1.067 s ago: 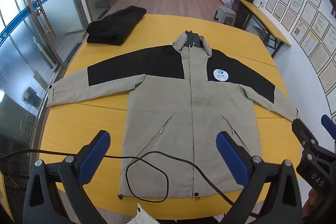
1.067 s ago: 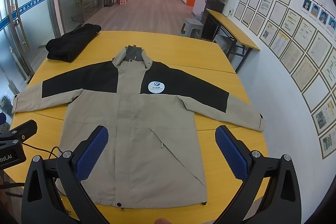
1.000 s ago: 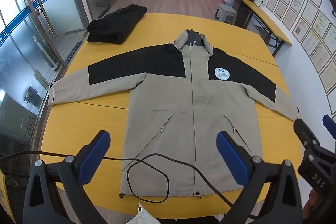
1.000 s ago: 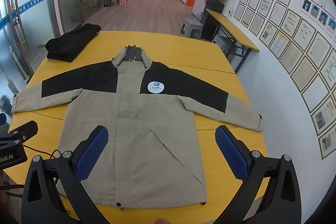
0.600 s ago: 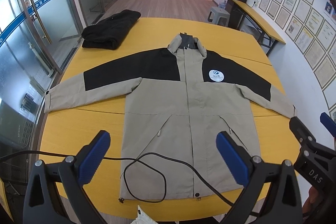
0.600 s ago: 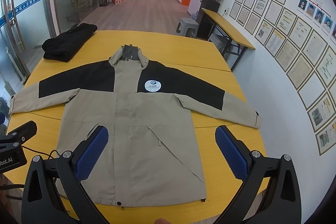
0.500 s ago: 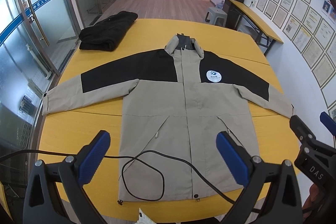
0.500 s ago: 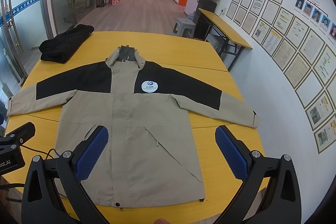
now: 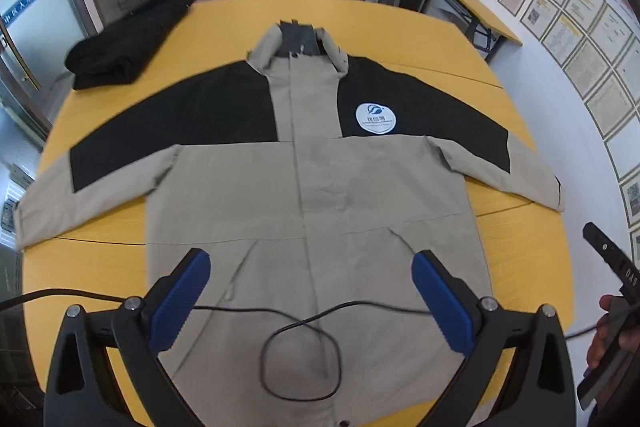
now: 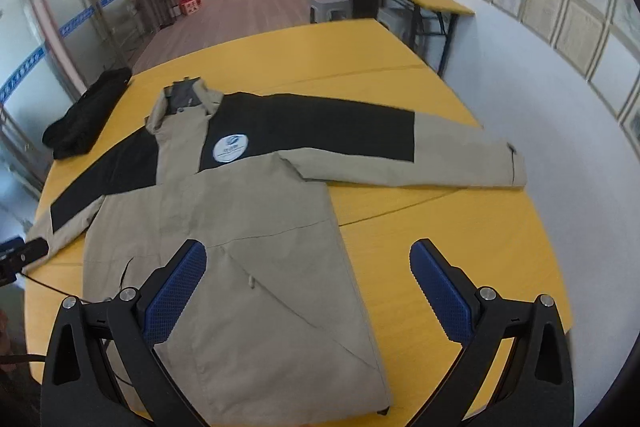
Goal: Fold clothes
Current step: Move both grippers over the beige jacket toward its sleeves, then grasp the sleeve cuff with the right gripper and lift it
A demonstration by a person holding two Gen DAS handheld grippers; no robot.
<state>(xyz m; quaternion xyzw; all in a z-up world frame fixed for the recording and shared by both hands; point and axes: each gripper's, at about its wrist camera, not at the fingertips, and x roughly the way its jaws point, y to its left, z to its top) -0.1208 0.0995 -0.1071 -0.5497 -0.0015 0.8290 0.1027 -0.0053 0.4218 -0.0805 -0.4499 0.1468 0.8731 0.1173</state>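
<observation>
Jacket (image 9: 304, 187) flat on tabletop (image 10: 460, 235), unfolded. Left tongs (image 9: 310, 291) and right tongs (image 10: 308, 279) both wide, empty. Pinch right sleeve (image 10: 440, 163) at cuff; fold across chest, avoid cable (image 9: 300, 359).

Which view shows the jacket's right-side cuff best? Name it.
Right wrist view: the cuff lies unobstructed on the table, its dark tab visible. Left wrist view shows the same cuff small and distorted near the frame edge.

Khaki-and-black jacket (image 9: 308, 187) lies flat, front up, zipped, both sleeves spread out on the yellow table (image 9: 520, 251).
</observation>
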